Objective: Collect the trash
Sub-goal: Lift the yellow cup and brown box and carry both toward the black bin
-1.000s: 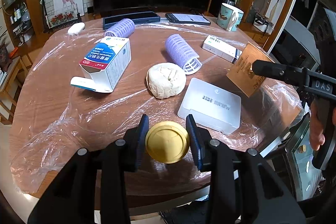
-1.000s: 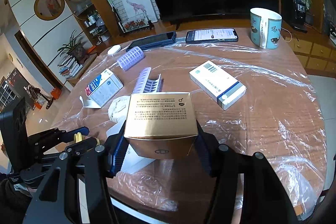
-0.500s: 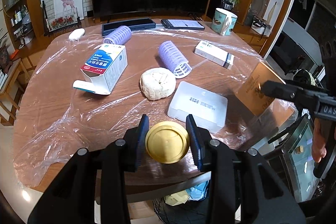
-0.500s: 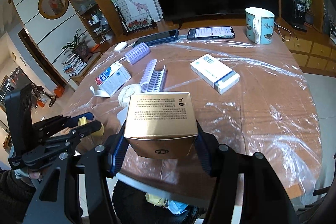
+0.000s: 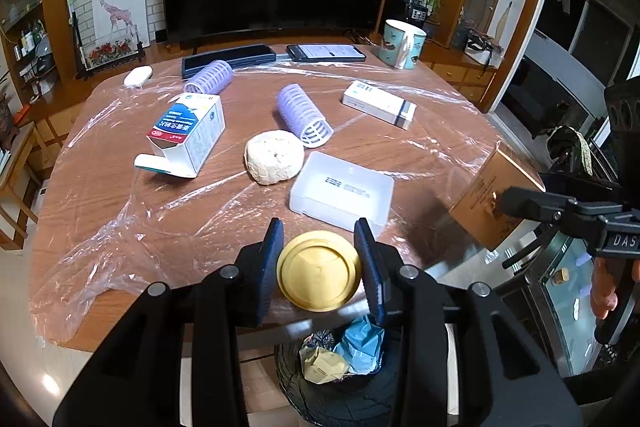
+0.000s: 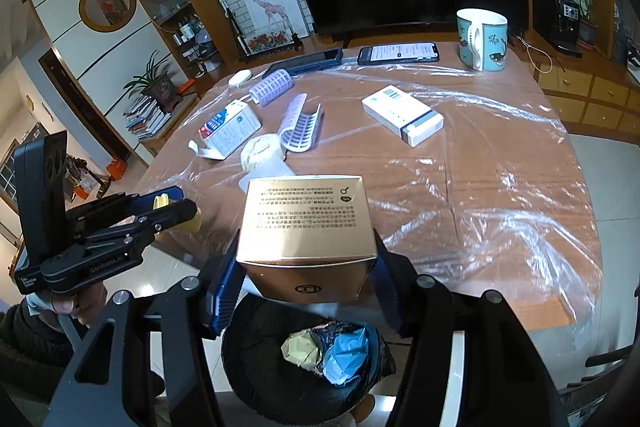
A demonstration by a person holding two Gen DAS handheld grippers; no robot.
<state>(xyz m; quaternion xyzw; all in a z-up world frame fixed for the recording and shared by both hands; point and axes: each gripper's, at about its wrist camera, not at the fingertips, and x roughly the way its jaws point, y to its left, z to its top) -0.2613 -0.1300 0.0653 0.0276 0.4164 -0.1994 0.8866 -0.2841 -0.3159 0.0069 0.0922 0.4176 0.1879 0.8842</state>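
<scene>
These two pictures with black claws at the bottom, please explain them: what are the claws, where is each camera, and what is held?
No robot here: a person carries a hand-held gripper in each hand, each with a camera looking along its two fingers. In the left view, the left hand-held gripper is shut on a round yellow lid. In the right view, the right hand-held gripper is shut on a gold box. Both hang above a black bin holding crumpled trash, beside the table covered in plastic film. Boxes, purple hair rollers, a mug and phones lie there.
</scene>
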